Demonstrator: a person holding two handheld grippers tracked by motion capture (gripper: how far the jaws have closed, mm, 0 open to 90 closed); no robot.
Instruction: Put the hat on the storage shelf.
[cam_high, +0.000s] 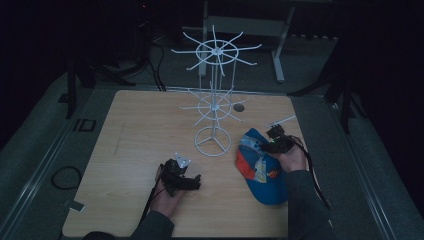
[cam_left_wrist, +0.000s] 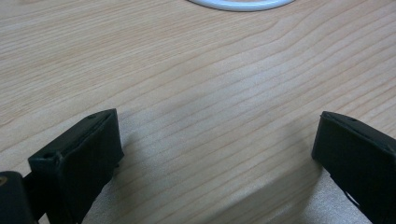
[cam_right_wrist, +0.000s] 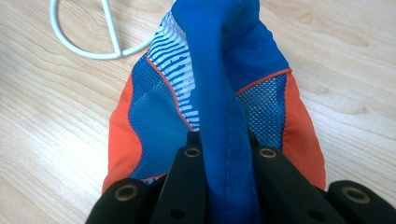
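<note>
Dim lab or test studio. Light wooden desk (cam_high: 140, 125) sits alone on grey carpeted floor (cam_high: 45, 130), dark all around. Black cables (cam_high: 155, 65) run across floor behind desk; loose cable loop (cam_high: 66, 177) at left. Metal frame legs (cam_high: 278, 50) of another bench at back. White wire display rack (cam_high: 214, 95) on desk.

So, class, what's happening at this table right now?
A person holds a gripper in each hand at a wooden table. The right gripper has its fingers shut on a fold of a blue and orange cap, which lies beside the base of a white wire rack. The left gripper rests open over bare wood, holding nothing. Nothing hangs on the rack.
</note>
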